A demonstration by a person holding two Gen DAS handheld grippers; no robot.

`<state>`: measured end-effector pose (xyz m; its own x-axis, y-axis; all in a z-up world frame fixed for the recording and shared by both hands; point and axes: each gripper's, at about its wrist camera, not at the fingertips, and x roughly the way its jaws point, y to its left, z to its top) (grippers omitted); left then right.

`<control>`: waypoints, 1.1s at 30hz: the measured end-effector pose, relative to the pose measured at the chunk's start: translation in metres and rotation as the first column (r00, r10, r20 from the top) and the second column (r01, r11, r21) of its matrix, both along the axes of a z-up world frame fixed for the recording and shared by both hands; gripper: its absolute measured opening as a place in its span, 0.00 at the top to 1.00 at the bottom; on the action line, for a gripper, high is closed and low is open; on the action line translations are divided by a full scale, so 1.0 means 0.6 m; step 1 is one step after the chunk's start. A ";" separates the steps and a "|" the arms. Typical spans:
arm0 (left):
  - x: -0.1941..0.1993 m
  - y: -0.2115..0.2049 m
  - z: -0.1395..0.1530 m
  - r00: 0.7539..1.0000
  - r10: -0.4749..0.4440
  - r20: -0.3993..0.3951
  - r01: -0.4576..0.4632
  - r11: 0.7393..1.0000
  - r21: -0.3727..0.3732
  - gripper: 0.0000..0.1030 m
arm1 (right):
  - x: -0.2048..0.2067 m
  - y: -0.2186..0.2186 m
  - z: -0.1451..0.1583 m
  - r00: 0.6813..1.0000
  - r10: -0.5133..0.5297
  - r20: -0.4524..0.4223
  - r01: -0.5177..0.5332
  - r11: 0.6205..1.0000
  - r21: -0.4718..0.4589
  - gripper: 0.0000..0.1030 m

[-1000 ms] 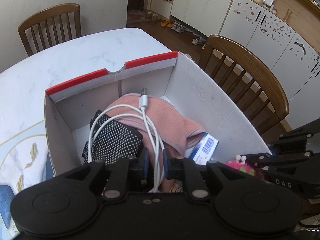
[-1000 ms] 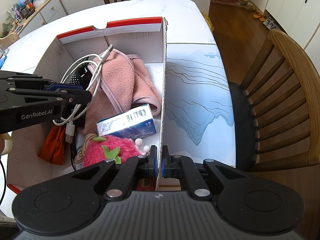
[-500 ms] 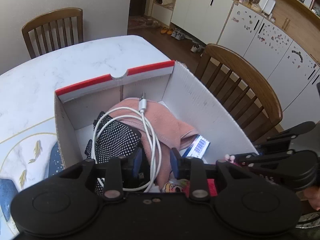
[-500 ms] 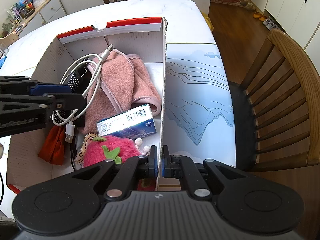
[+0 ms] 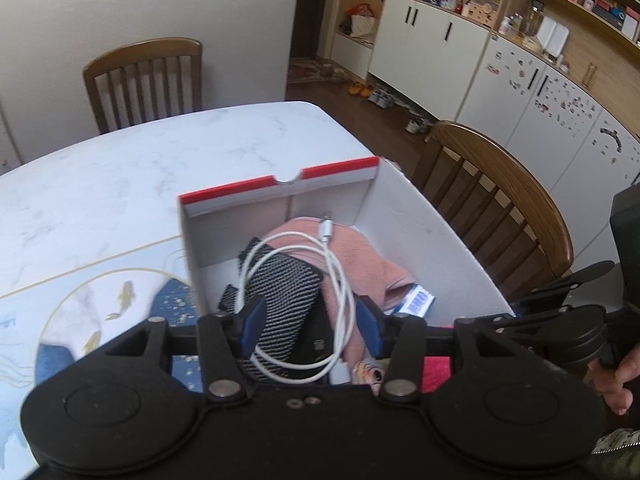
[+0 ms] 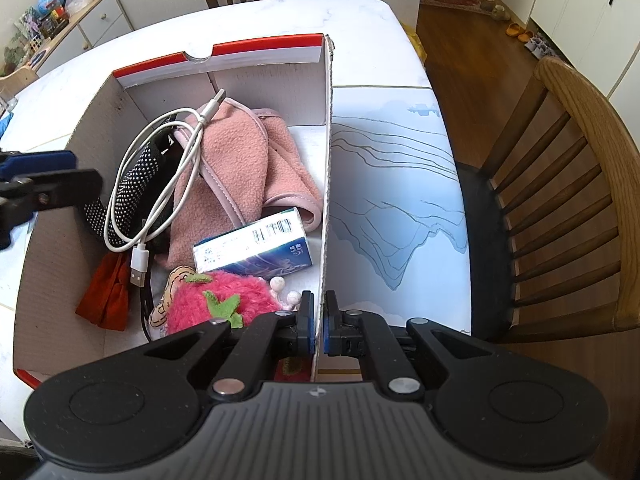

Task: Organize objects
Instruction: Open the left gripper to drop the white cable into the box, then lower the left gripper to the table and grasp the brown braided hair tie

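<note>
Box: white cardboard box [image 6: 326, 184] with a red-edged far wall sits on a marble-topped table [image 6: 360, 32], holding a jumble of household items.
Cable: coiled white USB cable [image 6: 160, 176] lies on top of the pile, one plug resting on the pink fleece cloth [image 6: 240, 168], the other hanging over the red cloth [image 6: 106, 300].
Other contents: black dotted fabric [image 6: 136, 176] under the cable; blue-and-white carton [image 6: 256, 246] leaning against the pink cloth; pink strawberry plush [image 6: 224, 304] at the near end, touching the carton.
Right gripper: right gripper [image 6: 319, 320] is clenched on the box's right wall at its near end, one finger inside, one outside.
Left gripper: left gripper [image 5: 308, 320] hangs above the box's near left side, jaws spread wide and holding nothing; the cable coil and dotted fabric show between its blue pads [image 5: 252, 320].
Table: a blue mountain-print mat [image 6: 400, 200] lies just right of the box, a fish-print mat [image 5: 100, 300] to its left.
Surroundings: wooden chairs [image 6: 560, 200] stand at the table's right side and far end; white cabinets [image 5: 540, 92] line the far wall.
</note>
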<state>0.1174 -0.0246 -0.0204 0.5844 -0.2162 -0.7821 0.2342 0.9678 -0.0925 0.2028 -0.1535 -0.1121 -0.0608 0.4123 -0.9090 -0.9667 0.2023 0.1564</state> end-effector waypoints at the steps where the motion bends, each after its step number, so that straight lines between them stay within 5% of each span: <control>1: -0.004 0.005 0.003 1.000 0.008 0.004 -0.008 1.000 0.001 0.48 | -0.001 0.000 0.000 1.000 0.002 0.003 -0.002 1.000 0.000 0.97; 18: -0.070 0.124 0.039 0.987 0.154 0.043 -0.154 0.988 0.007 0.26 | -0.003 0.003 0.002 1.000 0.015 0.015 -0.015 1.000 -0.013 0.97; 25: -0.103 0.153 0.026 0.981 0.191 0.036 -0.193 0.980 0.041 0.05 | -0.005 0.004 0.002 1.000 0.021 0.020 -0.021 1.000 -0.019 0.97; 33: -0.140 0.186 -0.011 0.976 0.219 -0.014 -0.218 0.974 0.068 0.01 | -0.006 0.004 0.002 1.000 0.024 0.019 -0.024 0.999 -0.027 0.97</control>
